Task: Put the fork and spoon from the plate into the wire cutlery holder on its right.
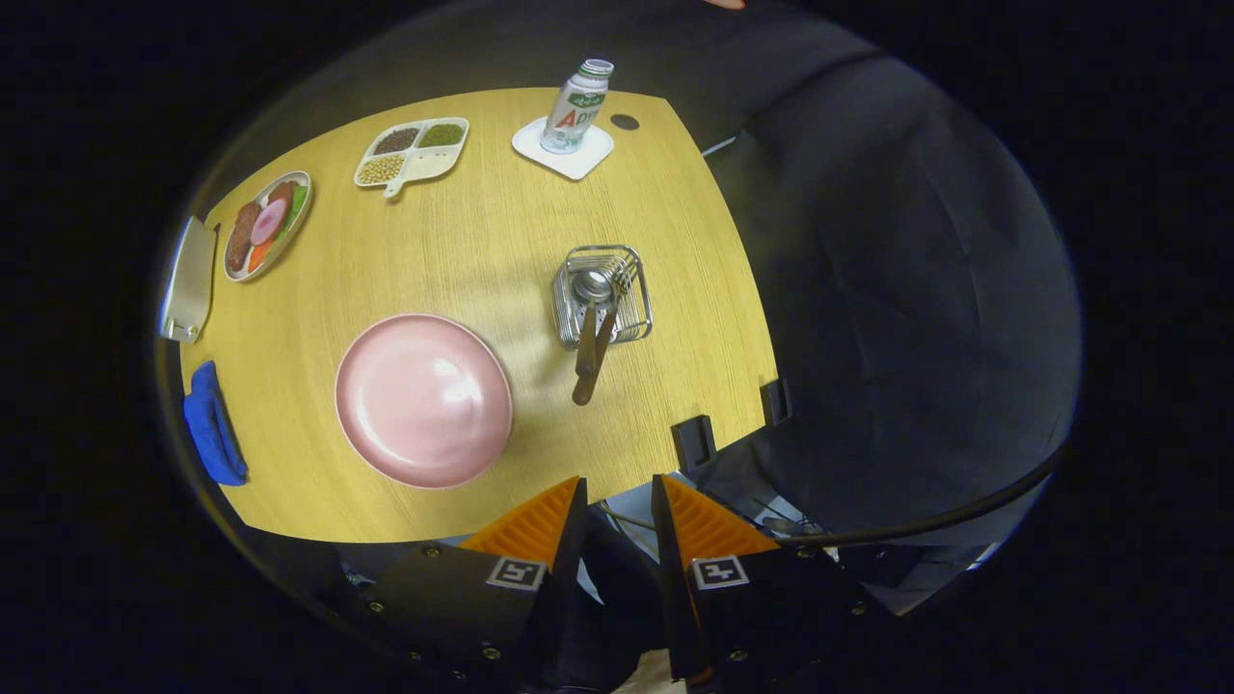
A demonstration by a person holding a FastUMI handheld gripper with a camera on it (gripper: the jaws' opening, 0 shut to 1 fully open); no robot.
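Fork [617, 289] and spoon [590, 299] in wire holder [603, 297]; fingers [571, 511] empty, apart.

You have one gripper [618, 493], its two fingers slightly apart on nothing. On one table [482, 241]: one pink plate [423, 400], one wire holder [602, 296] with one spoon [590, 318] and one fork [605, 333], one bottle [576, 106] on one coaster [563, 149], one divided tray [412, 151], one food plate [267, 225], one blue cloth [213, 425].

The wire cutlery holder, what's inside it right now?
The wire cutlery holder holds a spoon and a fork, heads down, handles sticking out. Gripper is open, holding nothing.
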